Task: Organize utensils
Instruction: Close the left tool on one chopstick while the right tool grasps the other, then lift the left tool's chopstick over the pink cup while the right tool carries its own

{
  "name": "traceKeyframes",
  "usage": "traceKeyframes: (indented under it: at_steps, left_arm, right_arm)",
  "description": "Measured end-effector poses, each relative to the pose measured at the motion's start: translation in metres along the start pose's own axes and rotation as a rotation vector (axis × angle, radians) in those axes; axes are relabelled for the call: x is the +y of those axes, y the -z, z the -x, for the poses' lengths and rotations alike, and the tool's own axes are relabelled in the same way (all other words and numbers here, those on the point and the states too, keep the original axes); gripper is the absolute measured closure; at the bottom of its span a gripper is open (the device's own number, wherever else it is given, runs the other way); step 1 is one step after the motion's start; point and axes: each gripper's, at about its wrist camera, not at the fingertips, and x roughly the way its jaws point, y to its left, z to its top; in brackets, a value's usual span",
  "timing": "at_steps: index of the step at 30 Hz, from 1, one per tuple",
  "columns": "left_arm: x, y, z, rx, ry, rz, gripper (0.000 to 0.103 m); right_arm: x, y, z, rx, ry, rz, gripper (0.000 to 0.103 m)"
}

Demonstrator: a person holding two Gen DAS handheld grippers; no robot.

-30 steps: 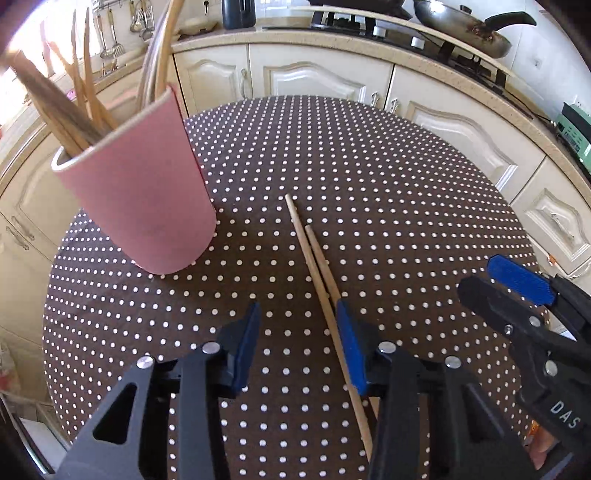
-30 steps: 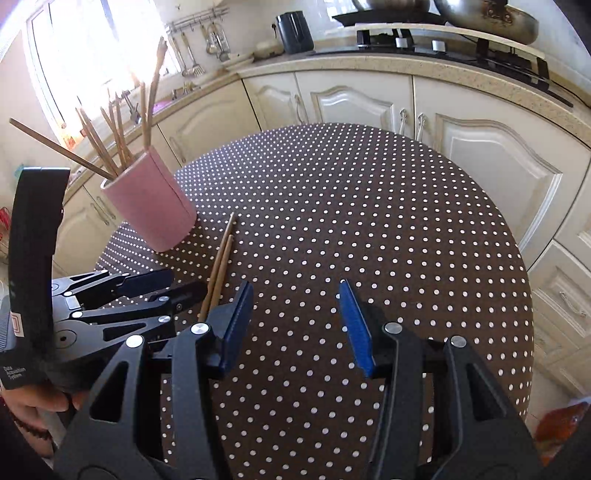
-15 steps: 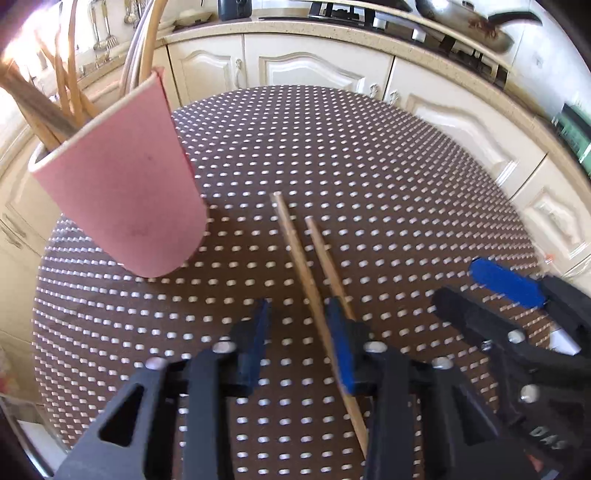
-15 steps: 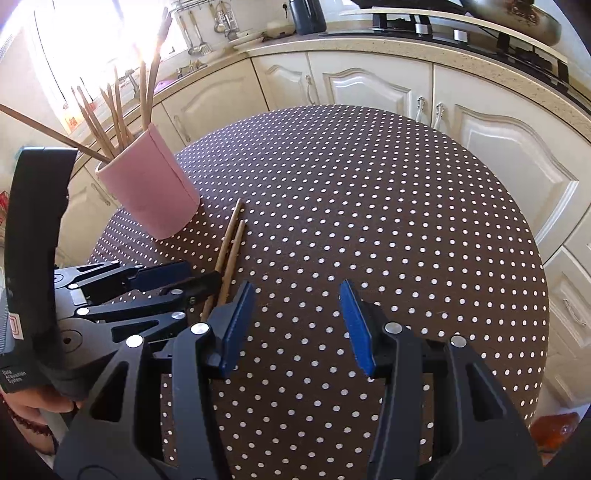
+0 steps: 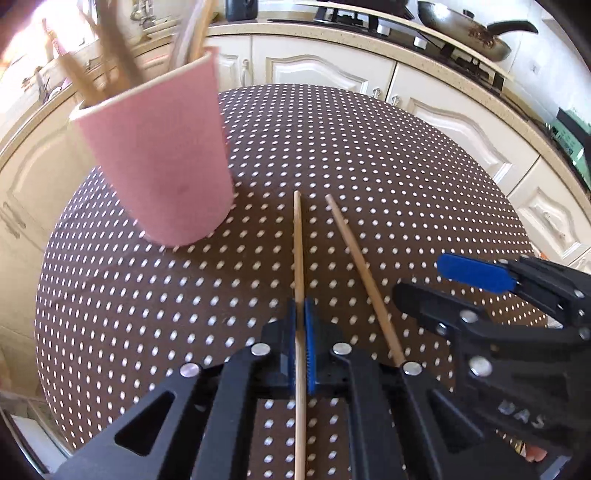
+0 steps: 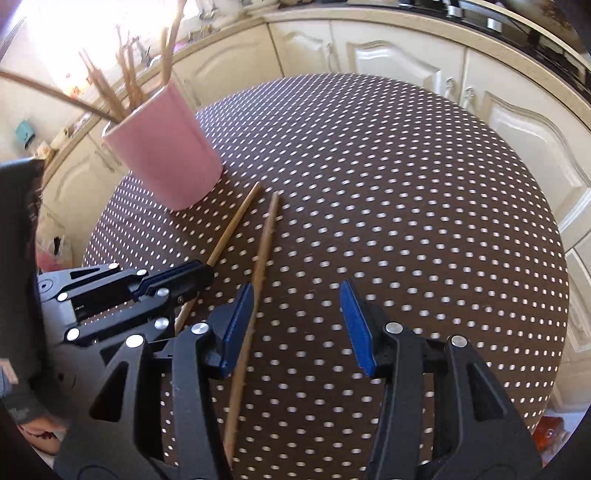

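Observation:
Two wooden chopsticks lie on the round brown polka-dot table [image 5: 369,155]. My left gripper [image 5: 301,343] is shut on the left chopstick [image 5: 298,251] partway along its length; the right wrist view shows this grip [image 6: 199,275] too. The second chopstick [image 5: 354,258] lies free just to its right. My right gripper [image 6: 295,325] is open, with that second chopstick [image 6: 258,266] lying between its jaws, close to the left pad [image 6: 236,325]. A pink cup [image 5: 162,166] holding several wooden utensils stands at the far left [image 6: 166,158].
Cream kitchen cabinets [image 5: 314,66] curve around the table's far side. A stove with a frying pan [image 5: 476,33] sits at the back right. The right gripper [image 5: 443,286] hangs close beside the left one. A person's hand [image 6: 40,432] shows at the lower left edge.
My left gripper's jaws closed onto the left chopstick, which swung apart from the other one. My right gripper shifted left until the second chopstick lay between its open jaws.

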Motion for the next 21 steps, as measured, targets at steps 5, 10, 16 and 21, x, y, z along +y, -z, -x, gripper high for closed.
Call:
traceKeyframes:
  at_steps: [5,10,16,21]
  left_arm:
    - [0.016,0.017,0.011,-0.007,0.013,0.005,0.098]
    - [0.033,0.033,0.024,-0.008,0.013,0.019,0.098]
    - [0.048,0.048,0.037,-0.02,0.02,0.035,0.098]
    - [0.067,0.063,0.056,-0.054,0.035,0.051,0.098]
  right_arm:
    - [0.023,-0.005,-0.013,0.045,0.029,0.039,0.056]
    - [0.045,-0.007,-0.024,0.081,0.118,0.106,0.074]
    - [0.056,-0.008,-0.031,0.081,0.154,0.15,0.096]
    - [0.039,-0.004,-0.02,0.039,0.099,0.097,0.097]
